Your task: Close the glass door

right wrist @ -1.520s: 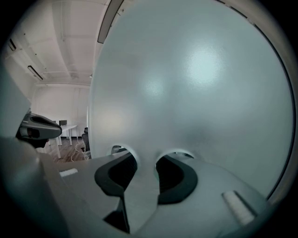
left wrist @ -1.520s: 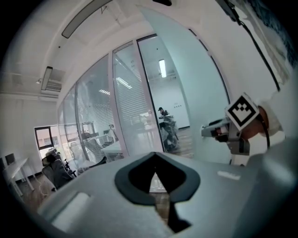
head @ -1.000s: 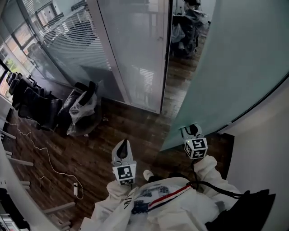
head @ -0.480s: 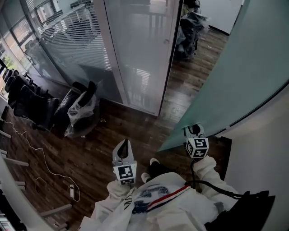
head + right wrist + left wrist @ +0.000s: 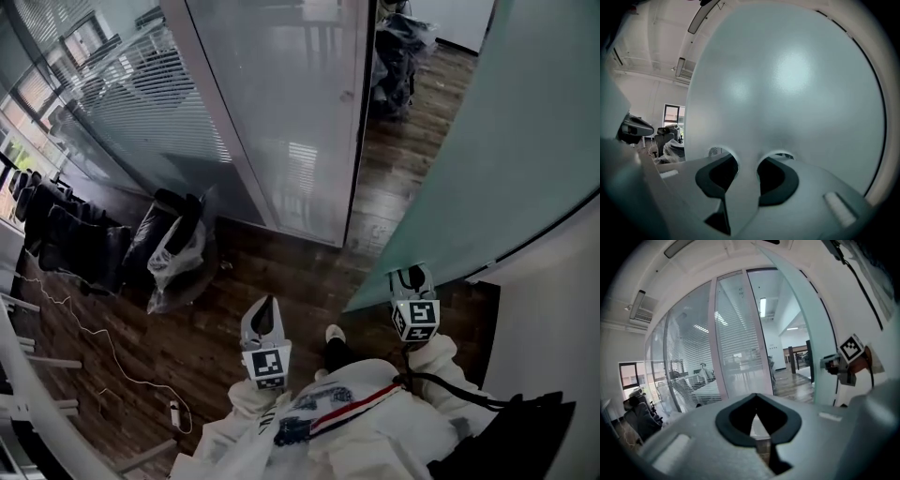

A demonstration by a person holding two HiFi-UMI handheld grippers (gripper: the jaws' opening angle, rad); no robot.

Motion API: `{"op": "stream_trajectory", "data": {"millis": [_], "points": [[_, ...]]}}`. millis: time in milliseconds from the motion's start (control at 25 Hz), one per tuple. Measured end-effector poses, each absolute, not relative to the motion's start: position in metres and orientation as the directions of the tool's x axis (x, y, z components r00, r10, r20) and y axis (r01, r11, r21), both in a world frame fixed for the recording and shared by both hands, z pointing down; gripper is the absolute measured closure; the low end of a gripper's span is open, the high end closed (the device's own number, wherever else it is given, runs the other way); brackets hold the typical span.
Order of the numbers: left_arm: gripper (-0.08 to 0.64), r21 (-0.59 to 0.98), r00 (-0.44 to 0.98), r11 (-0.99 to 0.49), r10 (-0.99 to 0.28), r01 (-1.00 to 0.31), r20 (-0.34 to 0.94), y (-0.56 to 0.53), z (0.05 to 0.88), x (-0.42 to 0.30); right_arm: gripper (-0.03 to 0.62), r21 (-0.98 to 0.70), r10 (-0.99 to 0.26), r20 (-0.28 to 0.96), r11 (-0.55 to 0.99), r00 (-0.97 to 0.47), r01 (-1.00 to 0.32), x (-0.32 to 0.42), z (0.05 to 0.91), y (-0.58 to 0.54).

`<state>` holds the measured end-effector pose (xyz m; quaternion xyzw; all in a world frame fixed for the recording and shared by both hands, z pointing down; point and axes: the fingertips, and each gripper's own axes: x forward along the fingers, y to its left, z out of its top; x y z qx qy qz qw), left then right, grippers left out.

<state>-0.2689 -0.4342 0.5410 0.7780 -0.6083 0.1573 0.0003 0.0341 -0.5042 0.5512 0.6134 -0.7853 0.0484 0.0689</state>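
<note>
The frosted glass door stands ajar at the right, and its lower corner hangs over the dark wood floor. My right gripper is at the door's bottom edge. In the right gripper view the door fills the picture, and the right gripper is open with only pane showing between the jaws. My left gripper hovers over the floor left of the door, shut and empty. In the left gripper view the left gripper's tips meet, with the door's edge and the right gripper at the right.
A fixed glass wall with blinds behind it runs along the left of the doorway. Black office chairs and a plastic-wrapped one stand at the left. A white cable ends in a power strip on the floor.
Both grippers have moved forward towards the doorway, the right one staying at the door's lower edge. A shoe has come into view between them. The jaws look unchanged.
</note>
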Motion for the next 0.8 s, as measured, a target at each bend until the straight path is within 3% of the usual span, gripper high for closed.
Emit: {"op": "stream_trajectory", "data": {"millis": [800], "points": [[0.558,-0.228,0.29,-0.352,-0.92,-0.908,0.263,-0.58,0.535,-0.227,0.465,0.028,-0.976,0.155,0.162,-0.155,-0.986,0.03,0.55,-0.597]]}}
